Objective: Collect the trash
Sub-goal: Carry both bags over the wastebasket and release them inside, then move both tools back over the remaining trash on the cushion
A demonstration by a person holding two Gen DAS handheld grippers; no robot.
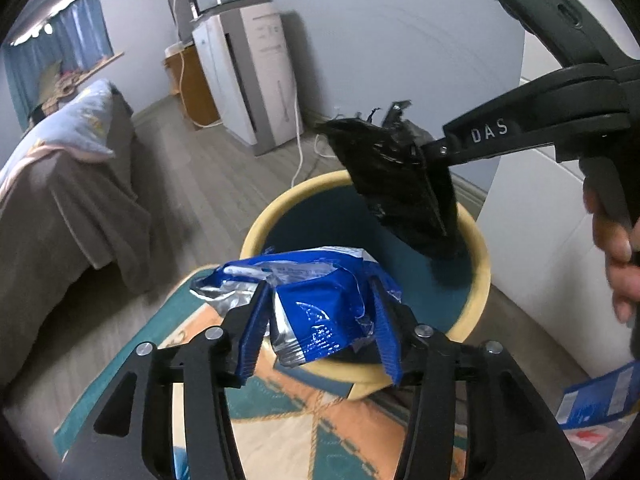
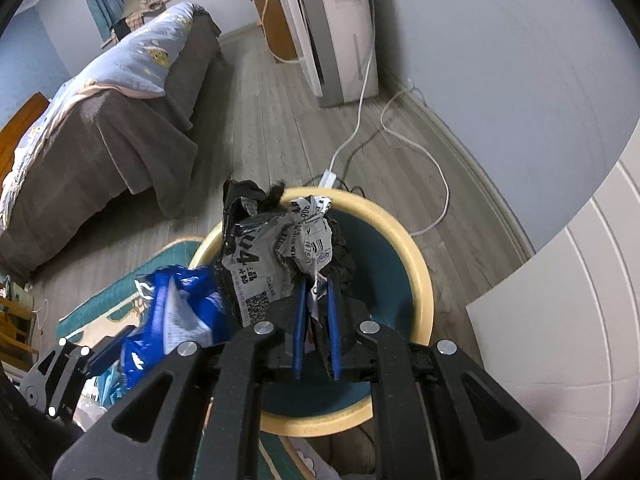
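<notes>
A round bin point(image 1: 256, 236) with a cream rim and a teal inside stands on the floor. My left gripper point(image 1: 318, 284) hovers over its near rim with a crumpled blue and silver snack wrapper point(image 1: 316, 312) between its blue pads. The jaws stand apart, and a thin dark gap shows beside the left pad. My right gripper point(image 2: 316, 284) is shut on a crumpled black and grey courier bag point(image 2: 272, 240), which hangs above the bin's point(image 2: 424, 280) opening. In the left wrist view, that bag point(image 1: 400, 184) dangles from the right gripper point(image 1: 428, 148) over the far rim.
A bed with a brown cover point(image 2: 100, 140) fills the left. A white appliance point(image 2: 340, 40) stands by the wall, its cable point(image 2: 432, 184) trailing behind the bin. A white panel point(image 2: 560, 320) is close on the right. A patterned rug point(image 1: 280, 420) and a blue pack point(image 1: 600, 396) lie near.
</notes>
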